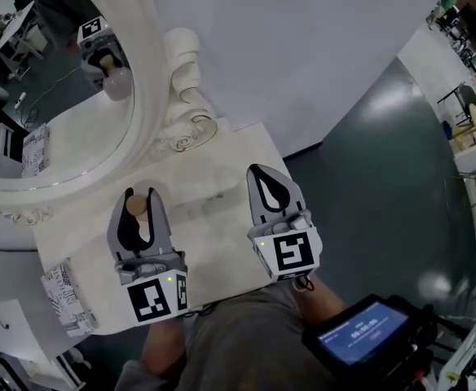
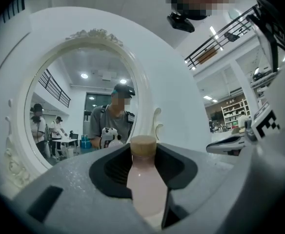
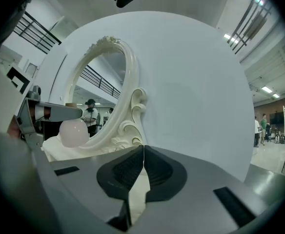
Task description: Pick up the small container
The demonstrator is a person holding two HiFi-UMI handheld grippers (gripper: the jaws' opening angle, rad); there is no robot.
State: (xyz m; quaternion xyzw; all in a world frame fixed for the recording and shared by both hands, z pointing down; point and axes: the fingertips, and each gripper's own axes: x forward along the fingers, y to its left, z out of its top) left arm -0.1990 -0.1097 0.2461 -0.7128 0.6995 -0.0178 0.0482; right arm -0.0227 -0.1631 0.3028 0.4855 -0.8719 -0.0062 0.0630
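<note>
The small container is a pale pink bottle [image 2: 145,184] with a cork-coloured cap [image 1: 138,206]. My left gripper [image 2: 143,152] is shut on its body, and the cap pokes out past the fingertips. In the head view the left gripper [image 1: 140,195] is over the white table [image 1: 222,161], close in front of the mirror. From the right gripper view the bottle's round end [image 3: 74,132] hangs below the left jaws, just above the table top. My right gripper [image 1: 260,172] lies to the right over the table; its jaws [image 3: 143,147] meet with nothing between them.
A big oval mirror [image 1: 152,72] in an ornate white frame stands at the table's back left. A patterned box [image 1: 68,296] sits at the table's near left corner. Dark floor [image 1: 385,186] lies to the right, and a device with a lit screen [image 1: 360,332] is at the lower right.
</note>
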